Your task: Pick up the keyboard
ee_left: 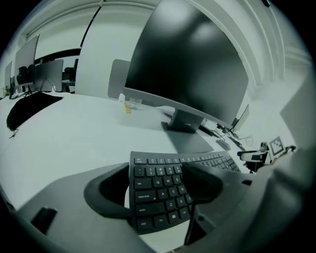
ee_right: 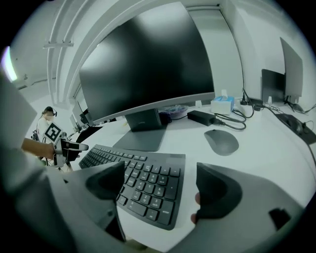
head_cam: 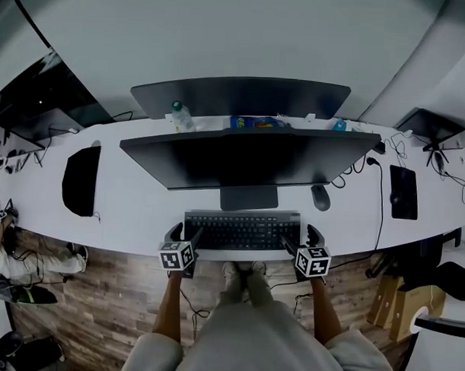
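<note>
keyboard (head_cam: 242, 229) lay flat on tabletop (head_cam: 133, 208), spanning from one claw to other. left claw (ee_left: 158, 188) spread wide, keyboard's left end between its jaws. right claw (ee_right: 162, 187) spread too, right end between its jaws. long axis ran claw to claw, along tabletop's near edge. keys faced up, top row toward monitor (head_cam: 249, 159) beyond claws. mouse (ee_right: 221, 142) sat just past right claw.

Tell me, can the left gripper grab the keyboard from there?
Probably yes. The left gripper is open with its jaws straddling the keyboard at its left end; nothing blocks them.
</note>
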Tool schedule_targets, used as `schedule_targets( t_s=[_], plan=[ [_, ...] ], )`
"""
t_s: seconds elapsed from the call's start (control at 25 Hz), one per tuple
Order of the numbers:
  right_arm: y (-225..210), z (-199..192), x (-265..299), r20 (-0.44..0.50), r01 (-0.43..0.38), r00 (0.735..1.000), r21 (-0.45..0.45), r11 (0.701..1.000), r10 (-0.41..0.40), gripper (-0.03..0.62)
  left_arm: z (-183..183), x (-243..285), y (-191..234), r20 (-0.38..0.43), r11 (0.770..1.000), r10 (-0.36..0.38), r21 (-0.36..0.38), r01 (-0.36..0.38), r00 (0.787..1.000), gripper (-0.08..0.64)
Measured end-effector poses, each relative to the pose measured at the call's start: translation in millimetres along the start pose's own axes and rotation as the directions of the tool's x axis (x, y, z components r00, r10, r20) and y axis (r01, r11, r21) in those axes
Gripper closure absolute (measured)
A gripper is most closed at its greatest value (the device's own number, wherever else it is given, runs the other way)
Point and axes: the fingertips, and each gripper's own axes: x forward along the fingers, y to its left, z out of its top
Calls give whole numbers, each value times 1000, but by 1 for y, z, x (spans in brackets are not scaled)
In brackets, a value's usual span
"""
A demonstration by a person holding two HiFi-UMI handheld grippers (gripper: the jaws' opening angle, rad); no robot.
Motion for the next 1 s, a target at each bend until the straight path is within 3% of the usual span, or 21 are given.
schedule_targets(
  t_s=[0.32,0.8,1.0],
  plan=[
    [-12,-11,29,-39,1,999,80,997,2,143,-7,22,6,-42,1000,-12,0,12,999,245],
    [-11,2,52,-46,-25,998,113,993,31,146,0,37,12,-47,999,-40,-37,38,998,245],
    [-10,0,58,-63,-11,998,98,995,17,186,0,40,13,-51,998,-43,-38,41,998,245]
  ],
)
